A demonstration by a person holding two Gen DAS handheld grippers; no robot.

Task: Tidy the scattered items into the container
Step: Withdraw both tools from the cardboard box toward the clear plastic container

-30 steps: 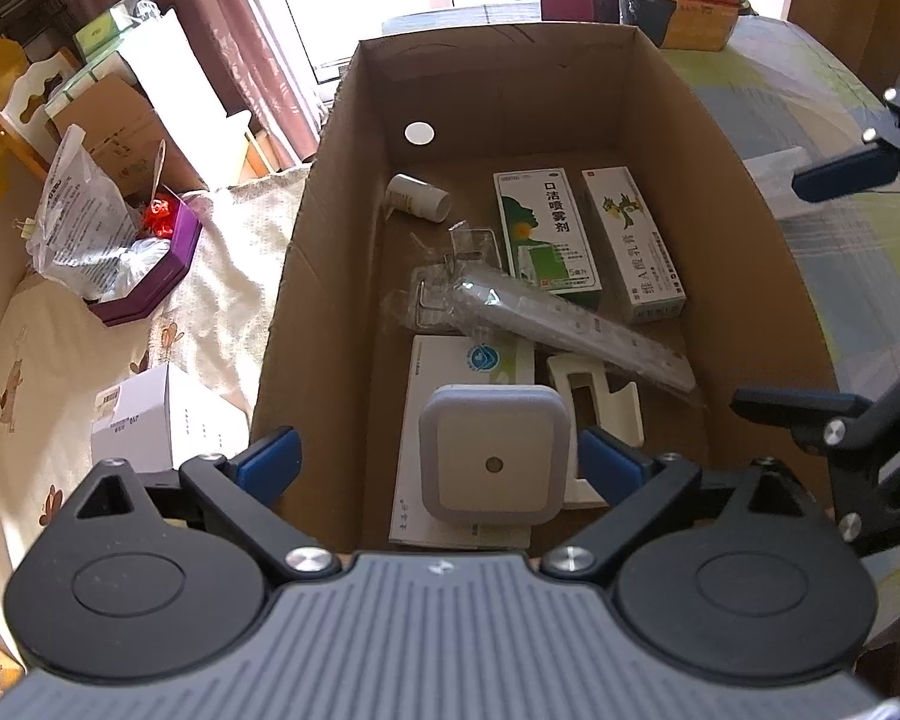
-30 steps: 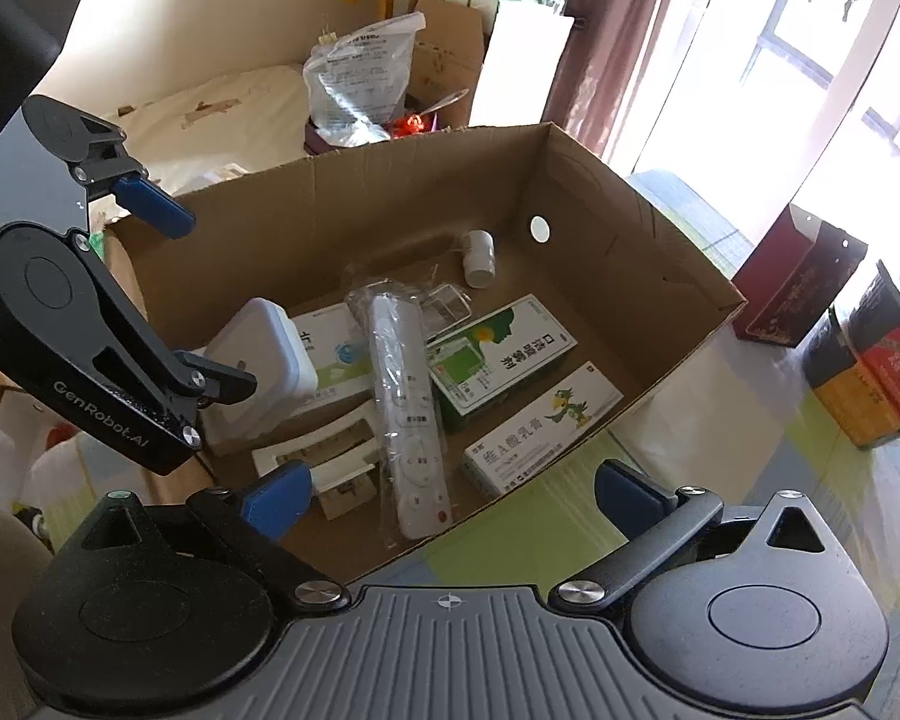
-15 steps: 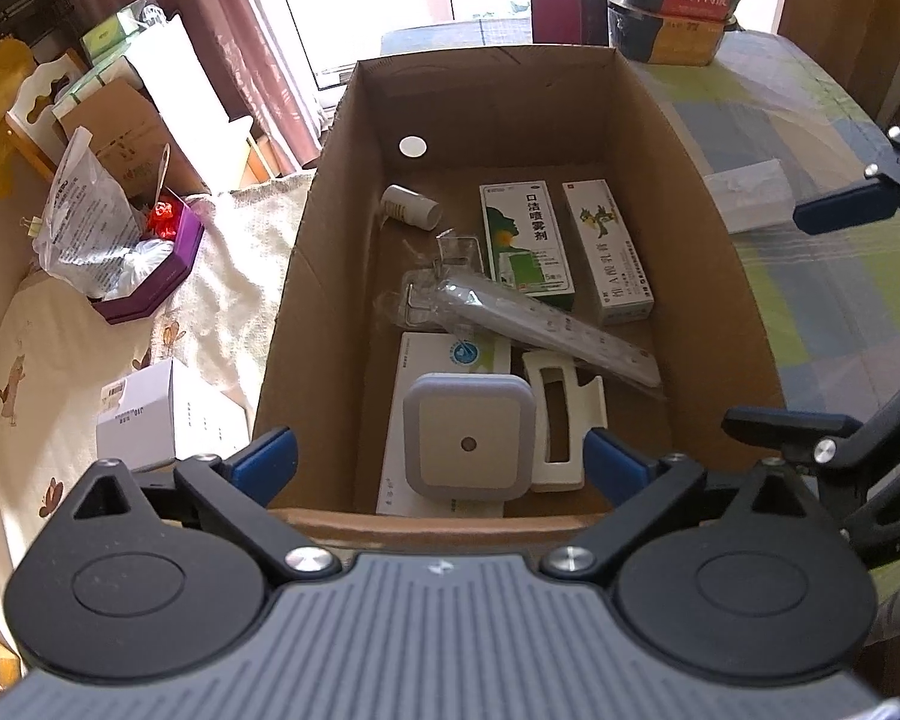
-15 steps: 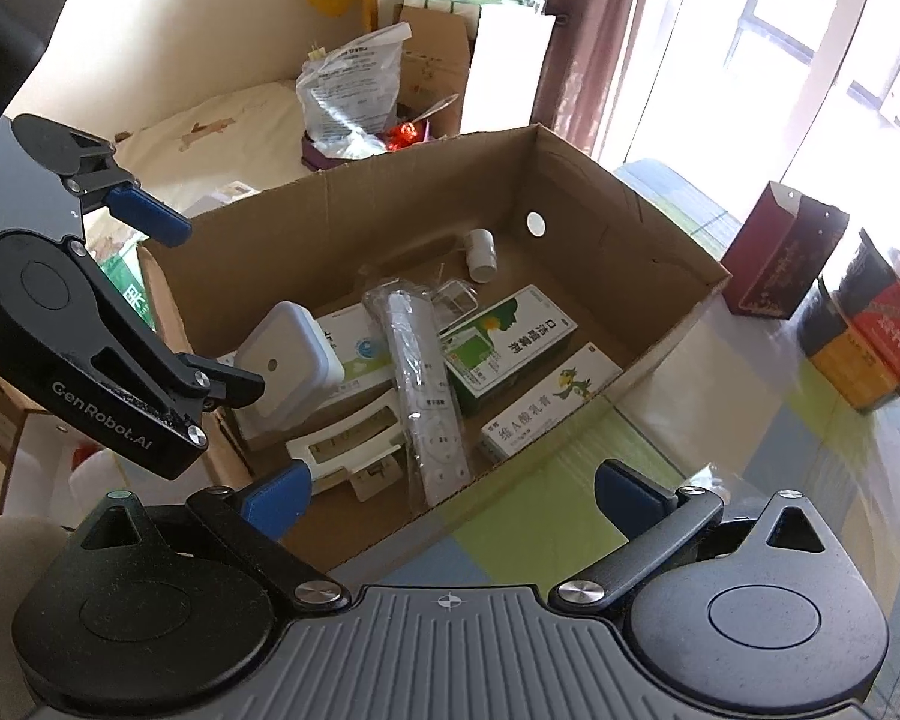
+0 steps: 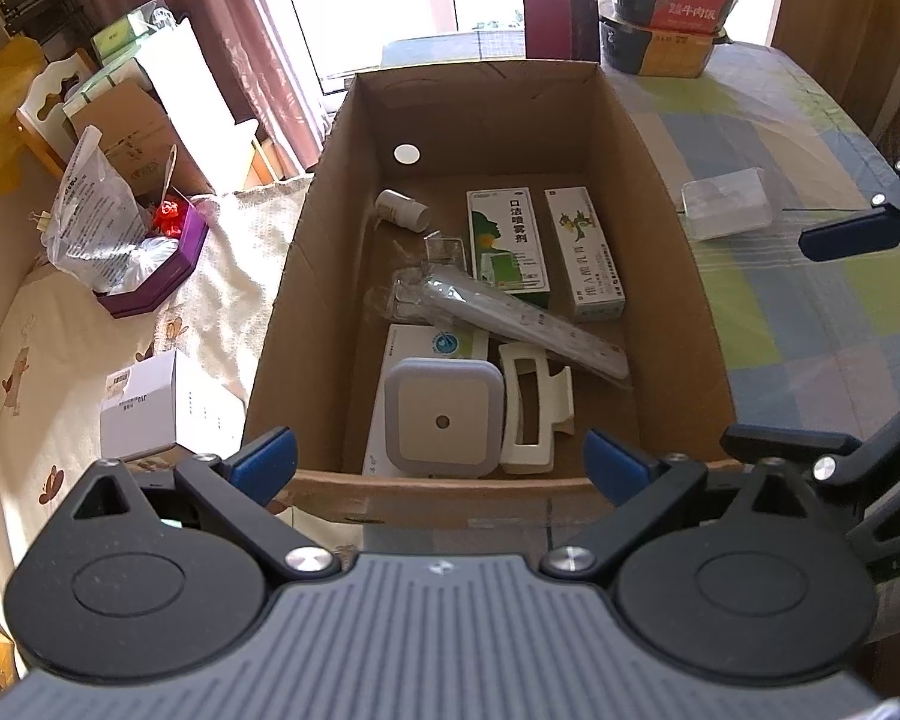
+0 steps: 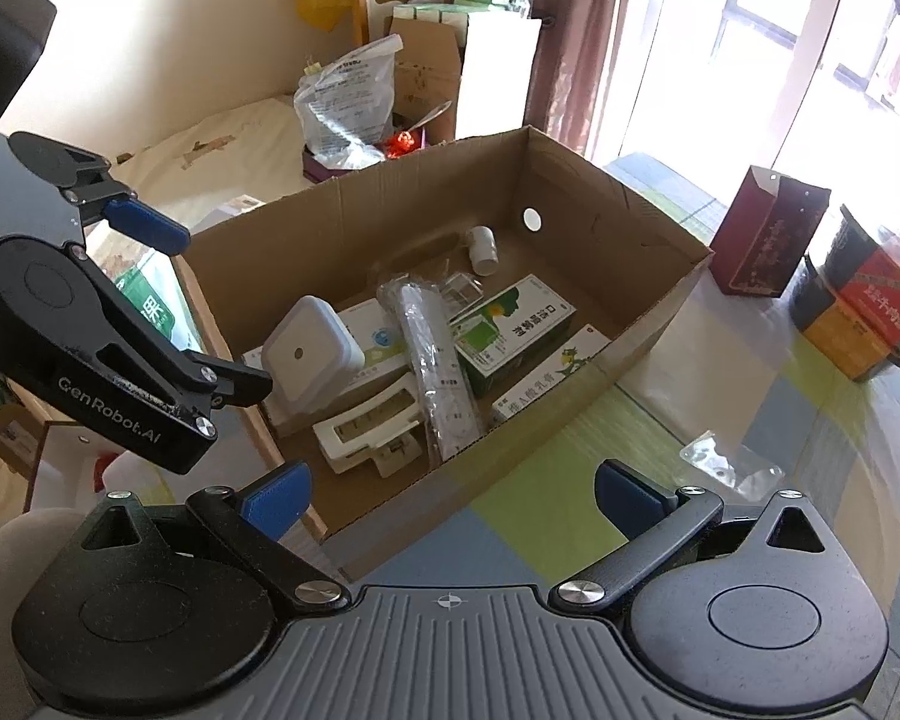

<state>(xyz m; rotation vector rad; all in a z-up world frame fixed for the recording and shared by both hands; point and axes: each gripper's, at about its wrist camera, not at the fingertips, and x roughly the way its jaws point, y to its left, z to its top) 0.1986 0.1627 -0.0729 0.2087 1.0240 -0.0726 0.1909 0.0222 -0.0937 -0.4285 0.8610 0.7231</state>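
Note:
An open cardboard box [image 5: 324, 276] [image 6: 648, 324] stands on the checked tablecloth. Inside lie a grey square night light [image 5: 444, 417] [image 6: 309, 348], a bagged power strip [image 5: 510, 318] [image 6: 435, 372], two medicine cartons [image 5: 510, 243] [image 6: 510, 324], a small white bottle [image 5: 401, 210] [image 6: 483, 249] and a white plastic holder [image 5: 534, 414] [image 6: 369, 429]. My left gripper [image 5: 438, 465] is open and empty, hovering above the box's near wall. My right gripper [image 6: 450, 495] is open and empty at the box's long side. A clear plastic case [image 5: 726, 210] [image 6: 729, 468] lies on the cloth outside the box.
Beyond the box stand a maroon carton [image 5: 561, 18] [image 6: 768, 234] and stacked noodle bowls [image 5: 666, 18] [image 6: 864, 312]. Left of the box, a bed holds a white box [image 5: 144, 414], a purple tray with a plastic bag [image 5: 132, 252] and cardboard boxes [image 5: 132, 138].
Both grippers have pulled back and up from the box, still open. The night light stays lying in the box's near end.

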